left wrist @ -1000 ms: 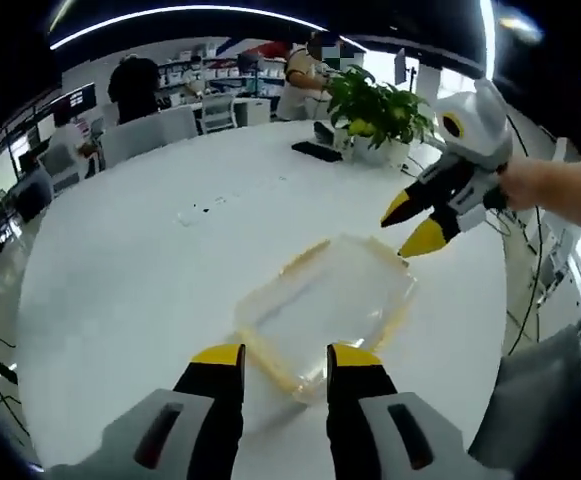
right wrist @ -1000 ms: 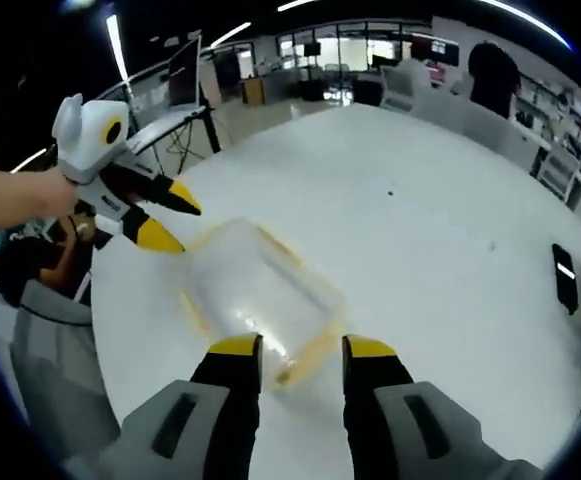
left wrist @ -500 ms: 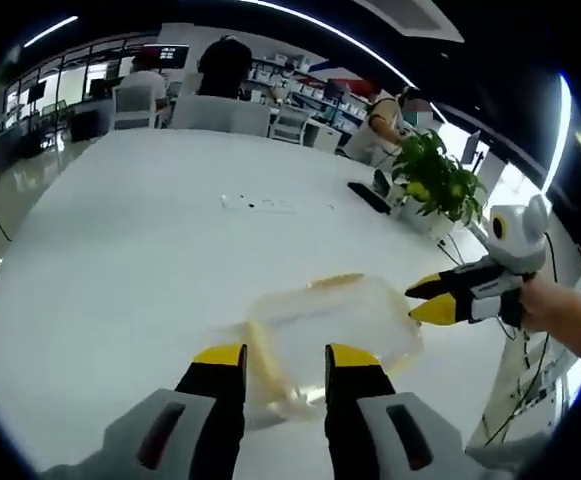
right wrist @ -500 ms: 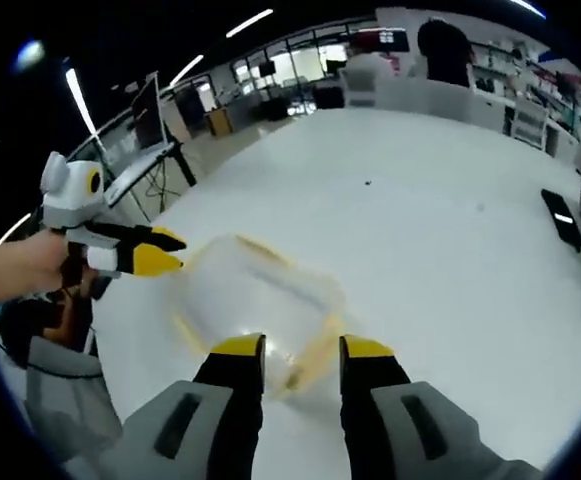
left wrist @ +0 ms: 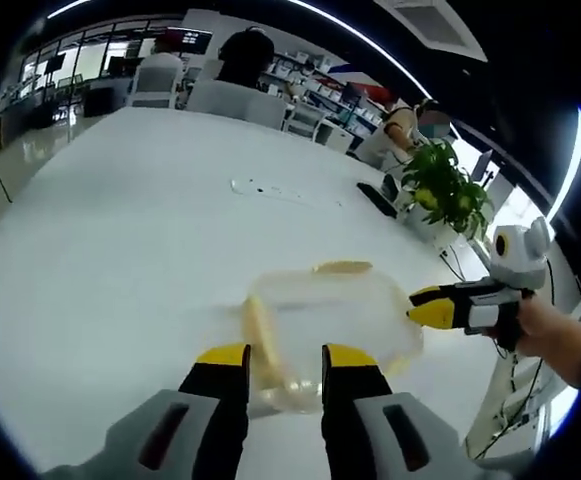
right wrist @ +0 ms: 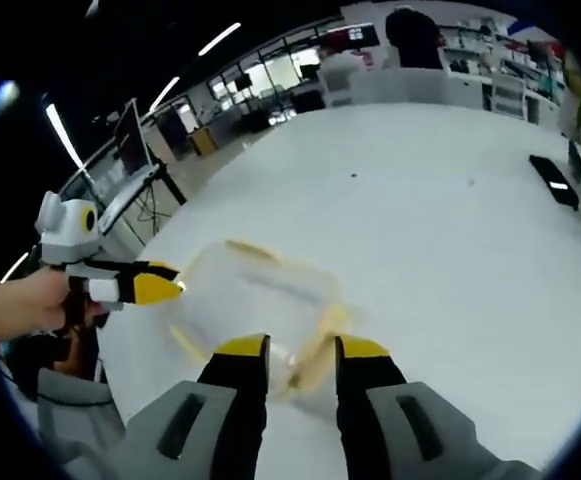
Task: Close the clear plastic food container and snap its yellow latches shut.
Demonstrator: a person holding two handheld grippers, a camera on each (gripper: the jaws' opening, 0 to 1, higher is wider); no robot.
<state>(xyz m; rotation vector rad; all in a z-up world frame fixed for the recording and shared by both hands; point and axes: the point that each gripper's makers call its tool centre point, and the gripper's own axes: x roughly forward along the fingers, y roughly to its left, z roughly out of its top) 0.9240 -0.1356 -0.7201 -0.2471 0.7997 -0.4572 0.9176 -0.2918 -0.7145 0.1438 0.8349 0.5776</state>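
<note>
The clear container (left wrist: 330,325) lies on the white table (left wrist: 120,230), close to the table's near edge, its lid on and blurred. One yellow latch (left wrist: 342,267) sits on its far side, another (left wrist: 260,330) on the side by your left gripper (left wrist: 284,358). Your left gripper's jaws stand narrowly apart at that side, holding nothing visible. Your right gripper (right wrist: 288,348), jaws likewise narrowly apart, fronts the opposite side. Beyond the container the table runs open to a potted plant (left wrist: 448,190).

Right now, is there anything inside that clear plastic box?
The box looks empty: the white table shows through its clear walls. The left gripper covers its near edge, and the blur could hide something small.
</note>
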